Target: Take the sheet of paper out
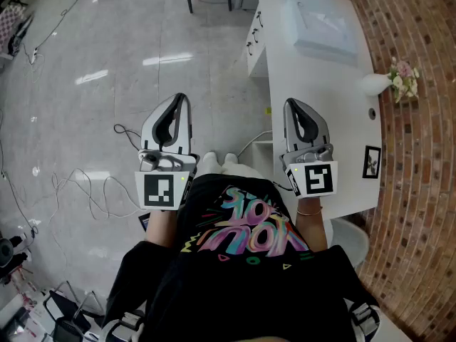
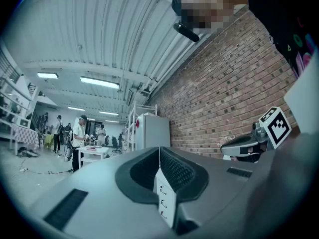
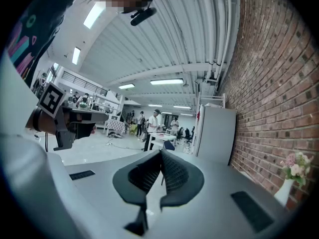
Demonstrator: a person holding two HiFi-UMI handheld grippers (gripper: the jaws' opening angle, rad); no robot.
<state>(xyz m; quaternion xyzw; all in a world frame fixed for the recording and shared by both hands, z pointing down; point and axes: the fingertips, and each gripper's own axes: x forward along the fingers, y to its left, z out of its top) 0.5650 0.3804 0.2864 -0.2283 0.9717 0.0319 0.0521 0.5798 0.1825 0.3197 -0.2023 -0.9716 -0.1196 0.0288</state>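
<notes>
A flat translucent case [image 1: 318,26] with something white inside lies at the far end of the white desk [image 1: 313,77]; I cannot make out a single sheet of paper. My left gripper [image 1: 179,100] is held level over the floor, left of the desk, its jaws shut with nothing between them [image 2: 159,151]. My right gripper [image 1: 292,104] hovers at the desk's near left edge, also shut and empty [image 3: 160,154]. Both are well short of the case. Each gripper shows in the other's view: the right gripper [image 2: 249,144] and the left gripper [image 3: 56,118].
A drawer unit [image 1: 255,41] hangs under the desk's left side. A white vase with flowers [image 1: 379,84] and a marker card [image 1: 371,162] sit near the brick wall. Cables [image 1: 78,191] trail over the floor. A white stool [image 1: 353,239] stands by my right. People work at a distant table [image 2: 79,139].
</notes>
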